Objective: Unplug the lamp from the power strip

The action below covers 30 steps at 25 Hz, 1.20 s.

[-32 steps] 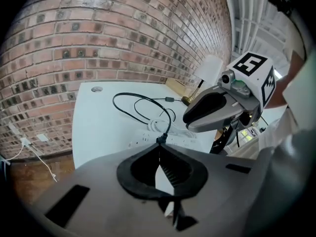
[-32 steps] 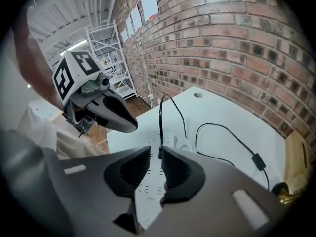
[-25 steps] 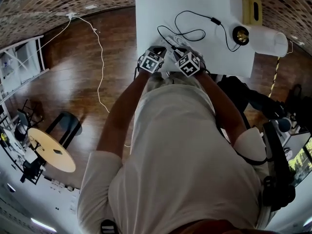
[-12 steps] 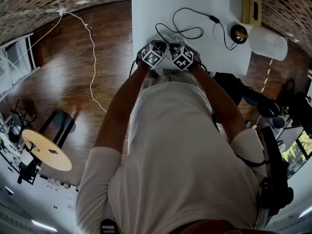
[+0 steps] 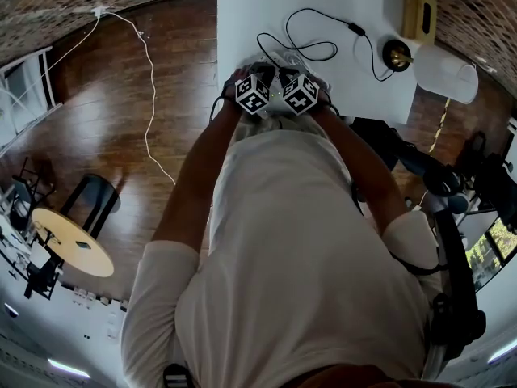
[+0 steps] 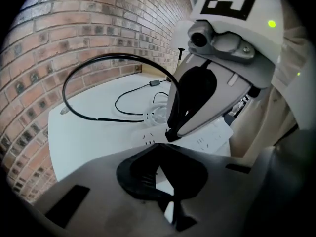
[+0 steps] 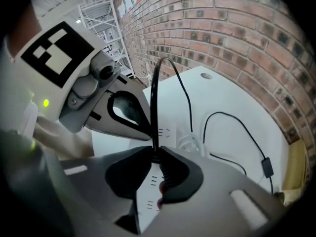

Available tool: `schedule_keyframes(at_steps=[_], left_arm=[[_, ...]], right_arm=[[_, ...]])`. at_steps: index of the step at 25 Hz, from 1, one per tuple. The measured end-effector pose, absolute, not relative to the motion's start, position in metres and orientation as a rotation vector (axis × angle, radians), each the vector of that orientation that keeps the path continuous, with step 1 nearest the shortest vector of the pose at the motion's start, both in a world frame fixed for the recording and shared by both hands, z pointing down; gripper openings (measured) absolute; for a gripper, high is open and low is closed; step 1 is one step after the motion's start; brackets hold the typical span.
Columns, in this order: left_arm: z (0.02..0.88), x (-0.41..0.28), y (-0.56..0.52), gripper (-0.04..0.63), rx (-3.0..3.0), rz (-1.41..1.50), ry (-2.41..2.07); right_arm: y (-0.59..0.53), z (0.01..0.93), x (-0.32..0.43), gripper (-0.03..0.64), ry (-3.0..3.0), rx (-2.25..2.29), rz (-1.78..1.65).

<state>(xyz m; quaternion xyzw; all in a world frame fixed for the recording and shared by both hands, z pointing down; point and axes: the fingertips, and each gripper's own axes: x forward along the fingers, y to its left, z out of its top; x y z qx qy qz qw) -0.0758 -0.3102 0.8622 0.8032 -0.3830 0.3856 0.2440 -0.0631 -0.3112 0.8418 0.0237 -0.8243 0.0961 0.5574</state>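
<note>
Now both claws are down on the white strip [image 6: 210, 138], which lies near the front edge of the white tabletop [image 5: 242, 23], just ahead of the person's chest.

The right claw [image 7: 155, 154] has just been closing. Its black pads pinch the lamp's black cord [image 7: 152, 107] right where the cord meets the strip. The pads hide whether the plug is seated. From the pads the cord rises, arches over and falls to the tabletop.

The left claw [image 6: 159, 147] is beside it, close enough that the two marker cubes [image 5: 253, 94] nearly touch. Its tips are together with nothing between them, and they point at the strip close to the right claw's tip.

The cord runs in loose loops across the tabletop, past a small inline switch [image 5: 356, 31], to the lamp [image 5: 440, 69]. The lamp is at the right end of the tabletop, with a dark round base and a white shade. A yellowish box [image 5: 418, 13] is just behind it.

The only bold markings are the black-and-white square patterns on the cubes. Marks on the strip's face are too small to read.

A brick wall [image 6: 74, 33] backs the tabletop. A thin white cable [image 5: 149, 79] trails over the wooden floor [image 5: 97, 136] to the left.
</note>
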Motion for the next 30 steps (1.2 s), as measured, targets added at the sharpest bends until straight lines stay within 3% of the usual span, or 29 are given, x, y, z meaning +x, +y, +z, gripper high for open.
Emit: schedule_keyframes(at_steps=[13, 18, 27, 30], left_arm=[[0.864, -0.070, -0.308, -0.008, 2.140, 1.136, -1.029], [0.864, -0.074, -0.308, -0.008, 2.119, 1.152, -1.031], [0.866, -0.077, -0.304, 0.002, 1.991, 1.041, -0.997], [0.845, -0.075, -0.310, 0.002, 1.944, 0.797, -1.038]], right_arm=[[-0.306, 0.836, -0.059, 0.049, -1.897, -0.048, 0.233], [-0.308, 0.787, -0.076, 0.048, -1.958, -0.045, 0.239], [-0.351, 0.792, -0.036, 0.054, -1.959, 0.090, 0.375], [-0.366, 0.789, -0.020, 0.057, -1.969, 0.088, 0.422]])
